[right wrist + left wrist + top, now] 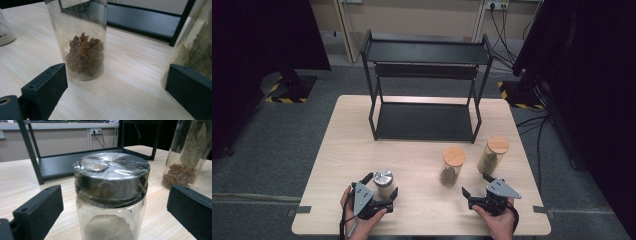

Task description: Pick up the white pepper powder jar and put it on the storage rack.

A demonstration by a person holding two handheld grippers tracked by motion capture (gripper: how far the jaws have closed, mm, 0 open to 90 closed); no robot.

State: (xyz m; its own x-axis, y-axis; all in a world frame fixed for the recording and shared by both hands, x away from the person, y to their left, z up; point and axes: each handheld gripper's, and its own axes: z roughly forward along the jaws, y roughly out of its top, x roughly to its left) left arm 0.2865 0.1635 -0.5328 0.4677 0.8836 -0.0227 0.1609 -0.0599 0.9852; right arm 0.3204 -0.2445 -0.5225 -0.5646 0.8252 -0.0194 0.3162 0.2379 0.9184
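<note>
Metal-lidded jar (383, 183) stands near the front left of the table (342, 145), well in front of the black shelf rack (424, 90), between the spread jaws of the left gripper (381, 189); no pad contact is visible in the left gripper view. Judgement: clear rigid body, likely glass, so smooth, slippery and breakable. A small heap of pale powder sits at the bottom, so it is probably light. Lid is wrapped in crinkled film, a poor surface to grip; best hold is on the straight wall just below the lid, squeezed squarely.

Right gripper (477, 189) also has its jaws spread, holding nothing, in front of the two cork-lidded jars.

View notes, largest first. High view gives the layout: rack, table, the star anise jar (452, 167) right of the metal-lidded one, and a taller jar (493, 155) beyond it. Left gripper view adds the film on the lid (111, 177) and the powder (107, 228). Right gripper view resolves the star anise pods (85, 56).
</note>
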